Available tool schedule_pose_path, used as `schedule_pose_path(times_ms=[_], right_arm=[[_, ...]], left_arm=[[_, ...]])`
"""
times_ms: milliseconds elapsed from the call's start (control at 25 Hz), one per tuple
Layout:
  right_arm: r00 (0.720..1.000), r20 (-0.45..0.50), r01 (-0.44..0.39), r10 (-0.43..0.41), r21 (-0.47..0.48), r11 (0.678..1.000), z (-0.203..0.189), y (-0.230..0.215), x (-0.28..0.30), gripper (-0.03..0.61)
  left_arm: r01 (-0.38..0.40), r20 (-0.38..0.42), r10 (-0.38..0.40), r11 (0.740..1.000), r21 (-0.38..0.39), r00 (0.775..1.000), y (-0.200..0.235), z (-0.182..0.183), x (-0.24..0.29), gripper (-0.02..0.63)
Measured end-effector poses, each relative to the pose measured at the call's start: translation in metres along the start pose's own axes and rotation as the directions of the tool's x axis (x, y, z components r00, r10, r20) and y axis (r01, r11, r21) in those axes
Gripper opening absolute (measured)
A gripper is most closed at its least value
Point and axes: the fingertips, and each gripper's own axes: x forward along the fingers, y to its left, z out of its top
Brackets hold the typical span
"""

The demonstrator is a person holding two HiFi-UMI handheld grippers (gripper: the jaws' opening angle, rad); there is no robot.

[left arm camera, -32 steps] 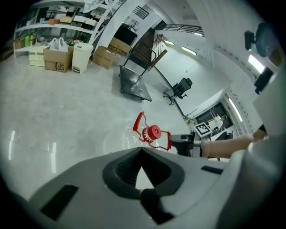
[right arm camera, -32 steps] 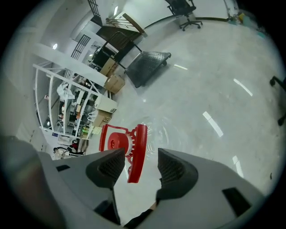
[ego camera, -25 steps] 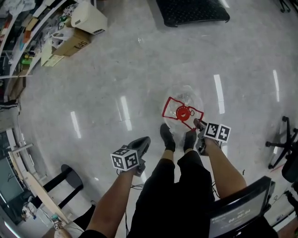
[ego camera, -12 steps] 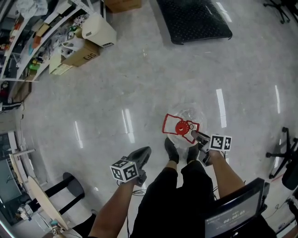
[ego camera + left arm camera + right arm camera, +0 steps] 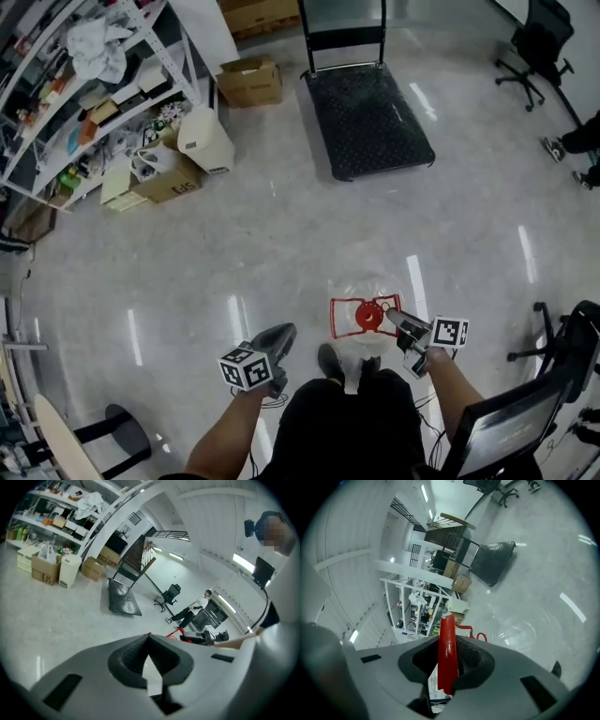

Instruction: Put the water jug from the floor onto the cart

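Note:
The water jug [image 5: 367, 305] is clear with a red cap and a red wire handle [image 5: 361, 317]. It hangs just in front of my feet. My right gripper [image 5: 390, 319] is shut on that red handle [image 5: 447, 656], which stands upright between its jaws; the clear body [image 5: 520, 629] shows beyond. My left gripper [image 5: 279, 334] hangs to the jug's left, apart from it, jaws shut on nothing [image 5: 149, 636]. The cart [image 5: 366, 117], a black flat platform with an upright push bar, stands farther ahead on the floor, and also shows as the cart [image 5: 494, 562] and the cart [image 5: 122, 602].
Cluttered shelves [image 5: 84, 84] line the left side, with cardboard boxes [image 5: 248, 82] and a white bin [image 5: 206, 139] on the floor beside them. An office chair [image 5: 544, 37] stands at the far right. A monitor [image 5: 502, 427] is at my right. A person [image 5: 194, 609] sits far off.
Both grippers have risen. The jug came up with the right gripper, held by its handle. The head view has tilted forward, bringing the cart fully into view.

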Motion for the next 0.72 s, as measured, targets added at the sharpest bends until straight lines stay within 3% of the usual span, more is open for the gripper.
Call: schedule_pose_path(times_ms=[160,320,480,720], right_arm=[[0.996,0.072,-0.050,0.055,-0.078,0.996,0.059,0.063,-0.012,0.077],[0.989,0.076,-0.114,0.126,-0.155,0.981,0.113,0.115,-0.003,0.075],[0.983,0.087,-0.151,0.164,-0.144,0.978,0.177,0.139,0.018,0.073],[0.988,0.062,-0.134,0.140,-0.090,0.987,0.281,0.155,0.041,0.071]], left_arm=[[0.052,0.099,-0.061,0.994,0.095,0.993,-0.023,0.086,0.012,-0.006],[0.081,0.189,-0.108,0.986,0.144,0.976,-0.049,0.163,0.028,-0.005],[0.082,0.252,-0.126,0.980,0.179,0.959,-0.067,0.240,0.052,-0.005],[0.028,0.337,-0.097,0.979,0.204,0.936,-0.089,0.335,0.090,-0.005]])
